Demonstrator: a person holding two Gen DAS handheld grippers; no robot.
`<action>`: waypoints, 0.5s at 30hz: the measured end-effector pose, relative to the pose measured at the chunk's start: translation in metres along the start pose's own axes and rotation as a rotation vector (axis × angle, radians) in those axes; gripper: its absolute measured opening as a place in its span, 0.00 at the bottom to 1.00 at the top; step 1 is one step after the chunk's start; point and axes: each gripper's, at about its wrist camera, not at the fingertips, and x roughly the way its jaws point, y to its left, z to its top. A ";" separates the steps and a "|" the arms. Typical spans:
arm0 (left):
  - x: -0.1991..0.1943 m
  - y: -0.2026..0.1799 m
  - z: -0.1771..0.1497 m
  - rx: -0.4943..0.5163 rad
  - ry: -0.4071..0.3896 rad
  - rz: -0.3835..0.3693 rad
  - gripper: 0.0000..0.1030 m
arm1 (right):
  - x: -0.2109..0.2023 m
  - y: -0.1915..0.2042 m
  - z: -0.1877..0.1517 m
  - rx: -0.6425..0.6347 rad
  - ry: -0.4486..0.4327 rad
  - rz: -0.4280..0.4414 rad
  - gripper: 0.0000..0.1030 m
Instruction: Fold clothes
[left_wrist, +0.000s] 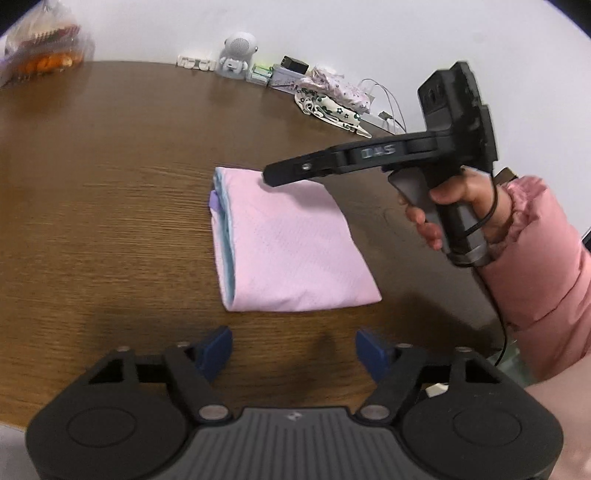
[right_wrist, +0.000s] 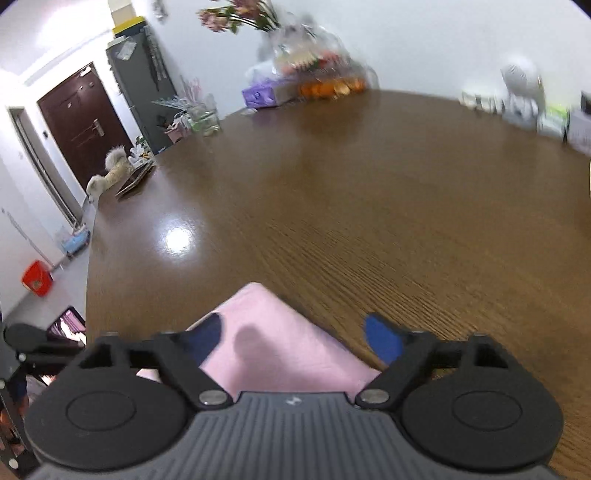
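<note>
L gripper (left_wrist: 293, 345) sits nearest, over the near edge of the table (left_wrist: 110, 184), blue pads spread w/ nothing between, only bare wood under them. Just beyond it lies the pink garment (left_wrist: 288, 243), folded to a neat rectangle, flat on the wood approx mid-table, light blue layer edges showing along its left side plus a bit of purple. R gripper (left_wrist: 271, 175) hangs over the garment's far edge, held in a hand (left_wrist: 454, 206) in a pink padded sleeve (left_wrist: 546, 266). From the left wrist view it's side-on, so the gap can't be read there. In the right wrist view its blue pads (right_wrist: 384, 338) stand apart, not pinching cloth; the pink corner (right_wrist: 258, 332) lies below and between them, one pad over the fabric, the other over bare wood. Along the far edge by the wall: white robot figure (left_wrist: 236, 55), small boxes, a heap of patterned cloth (left_wrist: 328, 96), cables. Far left corner: bag w/ orange fruit (left_wrist: 44, 51).
</note>
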 end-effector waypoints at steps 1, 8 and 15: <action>0.002 0.002 0.003 -0.014 0.000 -0.012 0.54 | 0.001 -0.005 -0.002 0.025 0.000 0.009 0.47; 0.020 0.007 0.035 -0.011 -0.011 0.062 0.32 | -0.021 -0.024 -0.037 0.177 0.000 0.012 0.26; 0.051 -0.006 0.070 0.104 0.008 0.102 0.32 | -0.067 -0.011 -0.090 0.289 -0.010 -0.038 0.23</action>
